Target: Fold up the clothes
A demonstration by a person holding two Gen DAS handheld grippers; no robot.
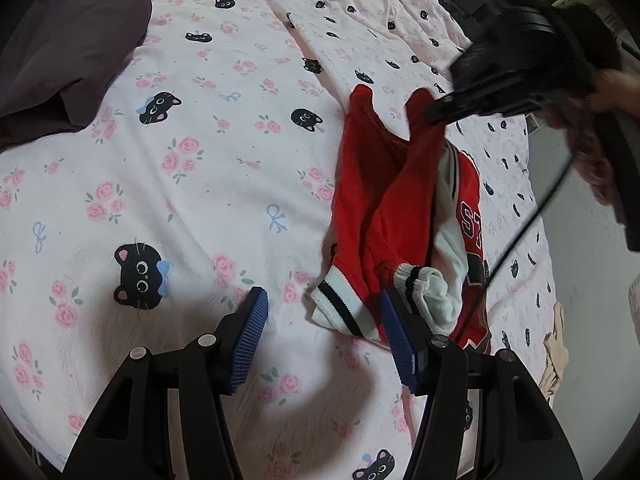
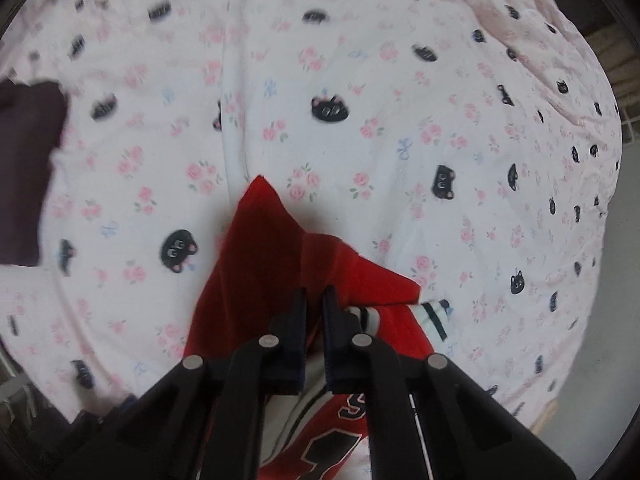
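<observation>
A red and white jacket (image 1: 384,200) with striped cuffs lies crumpled on the pink cat-print bedsheet (image 1: 200,160). My left gripper (image 1: 324,308) is open and empty, just in front of a striped cuff (image 1: 340,308). My right gripper (image 1: 436,114) is shut on the jacket's red fabric and lifts it above the bed. In the right wrist view the right gripper (image 2: 315,300) pinches the red jacket (image 2: 260,264), with a striped cuff (image 2: 432,316) to its right and the bedsheet (image 2: 360,80) beyond.
A dark purple cloth (image 1: 68,48) lies at the far left of the bed and shows in the right wrist view (image 2: 28,172). A beige garment (image 1: 554,356) hangs at the bed's right edge. A grey floor (image 1: 592,320) lies beyond that edge.
</observation>
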